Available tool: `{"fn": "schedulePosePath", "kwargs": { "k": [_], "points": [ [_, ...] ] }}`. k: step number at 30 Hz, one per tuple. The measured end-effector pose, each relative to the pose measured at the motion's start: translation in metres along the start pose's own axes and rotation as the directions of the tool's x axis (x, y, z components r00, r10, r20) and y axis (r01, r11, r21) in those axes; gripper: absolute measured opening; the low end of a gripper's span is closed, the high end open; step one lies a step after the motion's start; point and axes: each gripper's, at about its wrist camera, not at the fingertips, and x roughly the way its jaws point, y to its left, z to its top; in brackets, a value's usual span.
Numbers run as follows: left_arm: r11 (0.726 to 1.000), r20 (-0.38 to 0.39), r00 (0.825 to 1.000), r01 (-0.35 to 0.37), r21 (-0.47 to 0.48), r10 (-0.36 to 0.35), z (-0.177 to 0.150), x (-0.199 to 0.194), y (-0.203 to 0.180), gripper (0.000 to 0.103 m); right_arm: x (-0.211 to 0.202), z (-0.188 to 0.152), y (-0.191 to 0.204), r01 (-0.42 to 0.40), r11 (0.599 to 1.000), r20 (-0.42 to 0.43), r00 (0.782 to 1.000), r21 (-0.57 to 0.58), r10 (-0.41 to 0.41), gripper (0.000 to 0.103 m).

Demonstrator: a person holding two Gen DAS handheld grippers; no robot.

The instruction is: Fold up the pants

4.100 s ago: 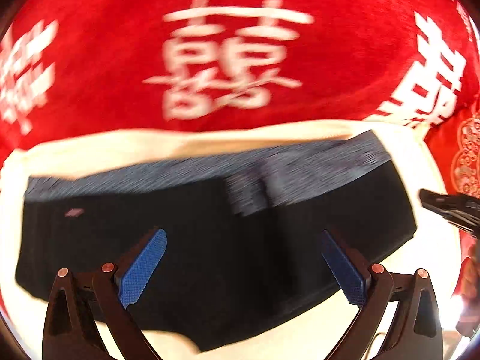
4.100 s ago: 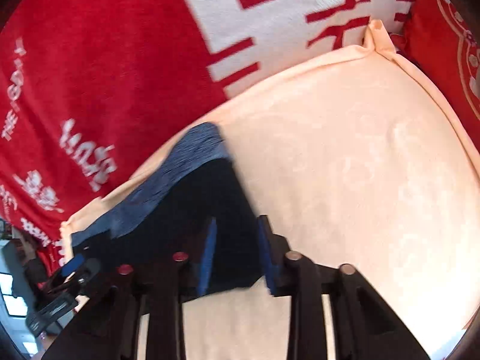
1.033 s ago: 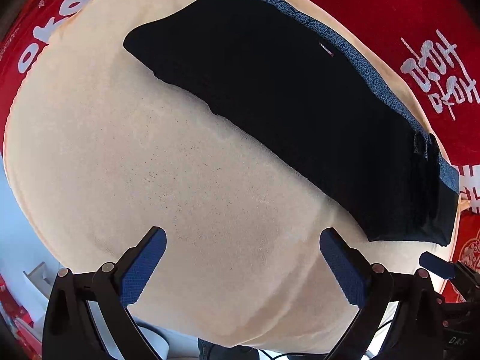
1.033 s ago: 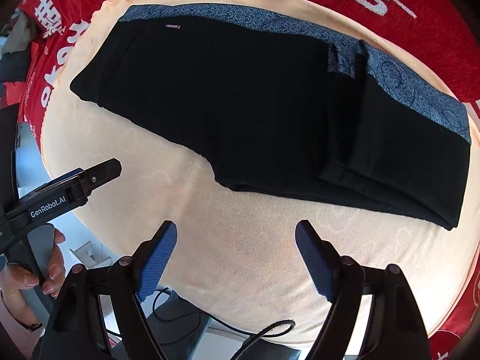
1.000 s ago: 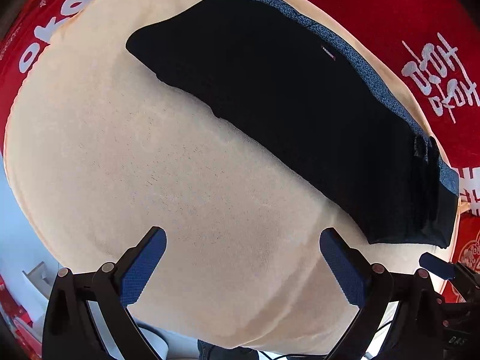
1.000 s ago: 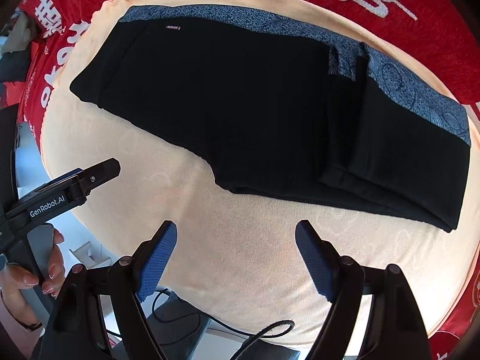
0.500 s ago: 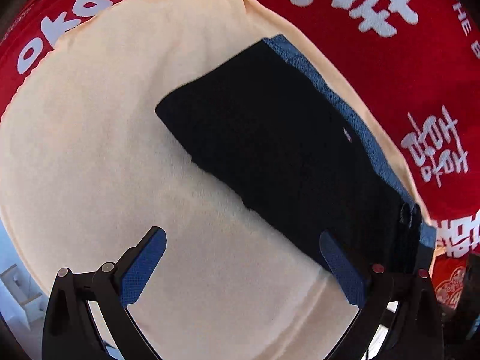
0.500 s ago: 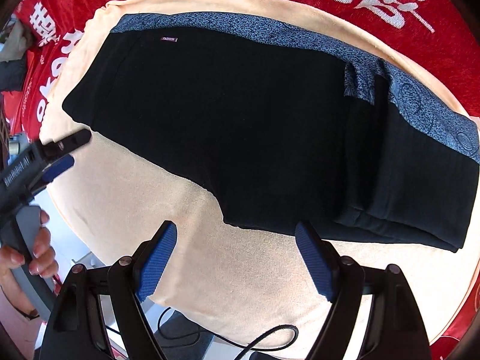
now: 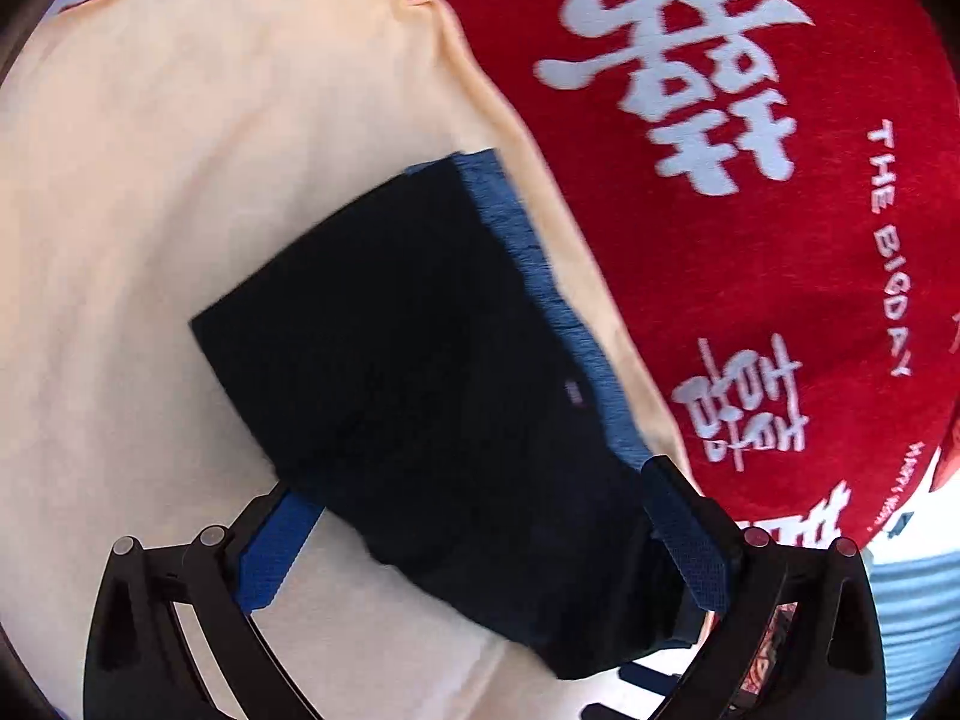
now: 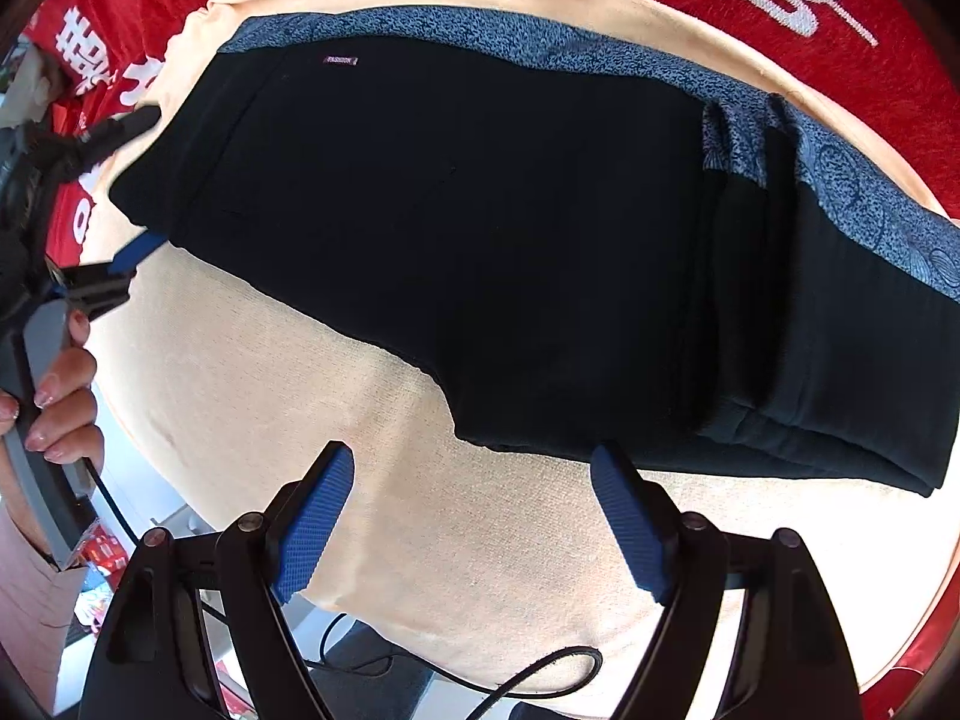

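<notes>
black pants [image 10: 480, 228], blue-speckled band [image 10: 540, 48]

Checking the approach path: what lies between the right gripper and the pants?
Only bare cream cloth between right gripper and pants, per the right wrist view.

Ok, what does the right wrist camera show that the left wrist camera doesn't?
Only the right wrist view shows the whole pants, with the folded layers at their right end, the small label, a hand holding the left gripper, and the open right gripper above bare cream cloth. Only the left wrist view shows "THE BIG DAY" lettering on the red blanket. Both show the black pants with their blue patterned band, the cream cloth under them and the red blanket.
</notes>
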Motion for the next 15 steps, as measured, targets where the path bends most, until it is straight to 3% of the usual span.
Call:
{"fn": "schedulePosePath", "kwargs": {
  "k": [4,5,8,9,10,11,12,14,15],
  "points": [
    [0.998,-0.049,0.997,-0.055,-0.01,0.054,0.004,0.011,0.014,0.103,-0.002,0.004,-0.001,-0.003,1.0,0.01,1.0,-0.001,0.003,0.084],
    [0.998,-0.023,0.998,-0.057,-0.004,0.057,0.004,0.012,0.011,0.103,-0.004,0.003,-0.001,-0.003,1.0,0.013,1.0,-0.002,0.003,0.084],
    [0.991,-0.046,0.99,-0.131,0.026,0.132,0.006,0.018,0.0,0.102,-0.009,0.007,-0.003,-0.002,1.0,0.033,0.999,-0.006,0.002,0.084],
    [0.987,-0.031,0.987,-0.157,0.031,0.158,0.006,0.017,-0.003,0.093,-0.012,0.008,-0.003,0.0,1.0,0.036,0.999,-0.005,0.0,0.084],
    [0.981,-0.011,0.982,-0.19,0.042,0.191,0.006,0.015,-0.005,0.073,-0.015,0.011,-0.005,0.002,1.0,0.042,0.999,-0.004,-0.002,0.084],
    [0.969,0.01,0.972,-0.237,0.068,0.237,0.005,0.013,-0.007,0.061,-0.02,0.015,-0.007,0.001,1.0,0.052,0.999,-0.002,-0.001,0.084],
    [0.947,0.031,0.954,-0.301,0.11,0.299,0.004,0.012,-0.01,0.042,-0.026,0.019,-0.009,0.0,1.0,0.065,0.998,-0.001,0.0,0.084],
    [0.905,0.075,0.931,-0.366,0.217,0.358,-0.002,0.011,-0.023,0.038,-0.045,0.033,-0.012,-0.008,1.0,0.11,0.994,-0.001,0.008,0.084],
    [0.87,0.11,0.916,-0.402,0.287,0.387,-0.008,0.012,-0.034,0.036,-0.055,0.043,-0.012,-0.022,1.0,0.13,0.991,-0.007,0.023,0.084]
  ]
}}
